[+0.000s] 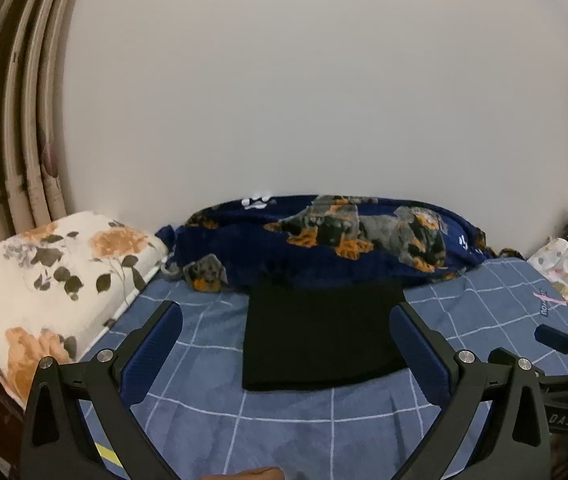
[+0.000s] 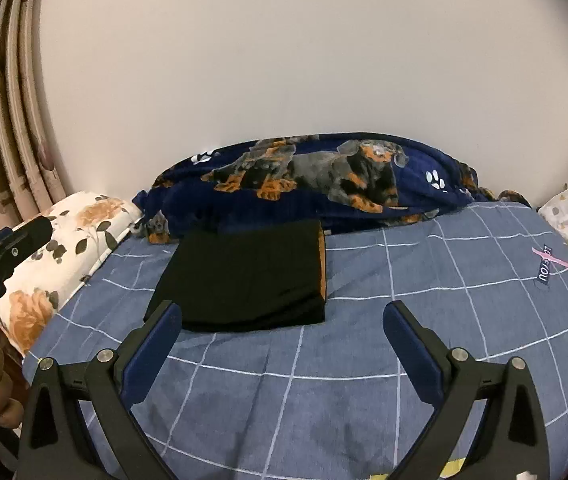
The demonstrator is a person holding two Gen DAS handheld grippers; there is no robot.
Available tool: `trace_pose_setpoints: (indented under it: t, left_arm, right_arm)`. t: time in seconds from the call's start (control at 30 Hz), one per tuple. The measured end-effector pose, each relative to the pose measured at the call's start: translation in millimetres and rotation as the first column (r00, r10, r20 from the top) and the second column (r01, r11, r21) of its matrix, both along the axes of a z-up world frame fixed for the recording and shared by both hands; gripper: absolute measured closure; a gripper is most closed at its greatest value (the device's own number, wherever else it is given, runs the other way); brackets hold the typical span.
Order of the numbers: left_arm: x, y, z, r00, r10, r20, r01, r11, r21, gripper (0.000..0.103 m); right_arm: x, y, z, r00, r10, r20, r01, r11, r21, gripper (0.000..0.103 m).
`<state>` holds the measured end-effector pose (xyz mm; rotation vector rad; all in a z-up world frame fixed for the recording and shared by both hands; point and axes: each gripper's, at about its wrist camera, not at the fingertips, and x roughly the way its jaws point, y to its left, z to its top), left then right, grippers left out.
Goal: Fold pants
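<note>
A: Folded black pants [image 1: 319, 340] at 12 o'clock on checked blue sheet [image 1: 284, 420]?
B: Yes; dog-print blanket [image 1: 323, 240], white wall [image 1: 323, 80] beyond. Left gripper [image 1: 285, 320], right gripper [image 2: 282, 318] spread, holding nothing.

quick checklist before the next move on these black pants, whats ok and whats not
1. Pants folded into a compact rectangle on the bed sheet: ok.
2. Left gripper open and holding nothing: ok.
3. Right gripper open and holding nothing: ok.
4. Both grippers off the cloth: ok, each hangs back from the near edge of the pants.
5. Far edge of the pants free of the dog-print blanket: cannot tell, they meet or nearly meet there.
6. Layers lined up evenly: cannot tell; an orange strip shows along the right side of the pants in the right wrist view, and the black cloth hides its seams.
</note>
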<state>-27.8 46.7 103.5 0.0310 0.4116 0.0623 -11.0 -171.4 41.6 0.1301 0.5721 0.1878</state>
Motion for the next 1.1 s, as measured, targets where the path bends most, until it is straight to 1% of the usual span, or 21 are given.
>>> trace_pose_setpoints:
  t: [0.2, 0.67, 0.93, 1.1]
  left_arm:
    - [5.1, 2.5, -7.1, 0.999, 0.003, -0.034, -0.004, 1.000, -0.028, 0.000]
    - [14.0, 6.2, -22.5, 0.997, 0.026, -0.077, -0.027, 0.999, -0.021, 0.000]
    - [21.1, 12.1, -29.2, 0.993, 0.031, -0.112, -0.036, 0.998, -0.042, 0.000]
    - [22.7, 13.6, -33.6, 0.992, 0.039, -0.117, -0.045, 0.998, -0.044, 0.000]
  right_arm:
    - [0.6, 0.6, -3.5, 1.000, 0.001, -0.010, -0.001, 1.000, -0.011, 0.003]
    - [1.7, 0.4, -12.8, 0.999, -0.001, -0.036, 0.001, 1.000, -0.009, 0.003]
    - [3.0, 1.4, -15.0, 0.999, 0.005, -0.042, -0.005, 1.000, -0.009, 0.003]
    - [3.6, 4.2, -17.1, 0.999, 0.011, -0.049, -0.011, 1.000, -0.011, 0.003]
